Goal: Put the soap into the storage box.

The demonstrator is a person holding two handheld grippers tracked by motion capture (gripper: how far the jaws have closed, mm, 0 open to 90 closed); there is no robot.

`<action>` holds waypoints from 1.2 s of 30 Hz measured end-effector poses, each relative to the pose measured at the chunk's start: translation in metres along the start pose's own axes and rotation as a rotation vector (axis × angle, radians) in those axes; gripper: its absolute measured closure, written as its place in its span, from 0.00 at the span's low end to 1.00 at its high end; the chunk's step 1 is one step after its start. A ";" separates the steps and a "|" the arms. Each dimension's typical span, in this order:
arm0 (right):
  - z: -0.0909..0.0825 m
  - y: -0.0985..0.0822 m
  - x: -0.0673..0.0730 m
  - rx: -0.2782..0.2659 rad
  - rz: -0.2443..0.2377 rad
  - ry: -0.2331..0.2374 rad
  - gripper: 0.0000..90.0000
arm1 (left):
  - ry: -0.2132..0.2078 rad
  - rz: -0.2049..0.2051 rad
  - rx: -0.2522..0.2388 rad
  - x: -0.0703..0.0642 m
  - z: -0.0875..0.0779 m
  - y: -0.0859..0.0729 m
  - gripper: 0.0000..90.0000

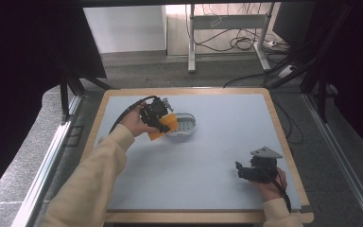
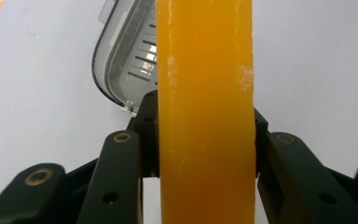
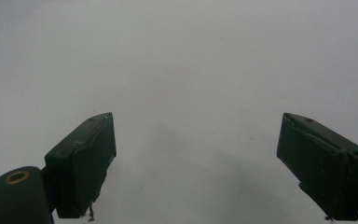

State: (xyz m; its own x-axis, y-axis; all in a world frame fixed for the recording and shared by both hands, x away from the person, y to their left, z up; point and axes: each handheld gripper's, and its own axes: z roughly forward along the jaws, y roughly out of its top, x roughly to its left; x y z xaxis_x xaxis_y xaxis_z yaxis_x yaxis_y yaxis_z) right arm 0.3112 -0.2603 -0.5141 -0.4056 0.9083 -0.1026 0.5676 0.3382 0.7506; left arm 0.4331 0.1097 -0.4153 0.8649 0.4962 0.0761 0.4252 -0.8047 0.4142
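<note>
Here left gripper (image 1: 163, 120) clamps orange block (image 1: 163, 126) beside grey dish (image 1: 183, 125) (arm outstretched); right gripper (image 1: 242, 171) rests agape.

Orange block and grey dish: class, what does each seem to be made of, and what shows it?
Orange block: probably soap or a waxy solid; its face is translucent, matte and flecked with pale scuffs. It sits clamped in the left tool.
Grey dish: likely moulded plastic, with a smooth, slightly glossy rim and a slotted floor.
</note>
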 end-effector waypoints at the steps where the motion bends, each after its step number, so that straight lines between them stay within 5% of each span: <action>1: 0.000 0.000 0.000 0.000 0.000 0.000 0.13 | 0.001 0.001 0.003 0.000 0.001 0.001 0.69; 36: 0.003 0.001 -0.003 0.000 0.007 0.002 0.14 | -0.045 0.066 -0.017 0.026 0.023 0.036 0.69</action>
State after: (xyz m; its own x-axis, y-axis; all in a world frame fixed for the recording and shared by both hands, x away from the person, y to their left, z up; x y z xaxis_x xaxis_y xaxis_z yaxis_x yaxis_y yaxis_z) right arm 0.3150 -0.2623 -0.5149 -0.4032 0.9101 -0.0955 0.5706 0.3317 0.7512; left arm 0.4768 0.0857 -0.4196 0.9021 0.4269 0.0629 0.3628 -0.8292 0.4251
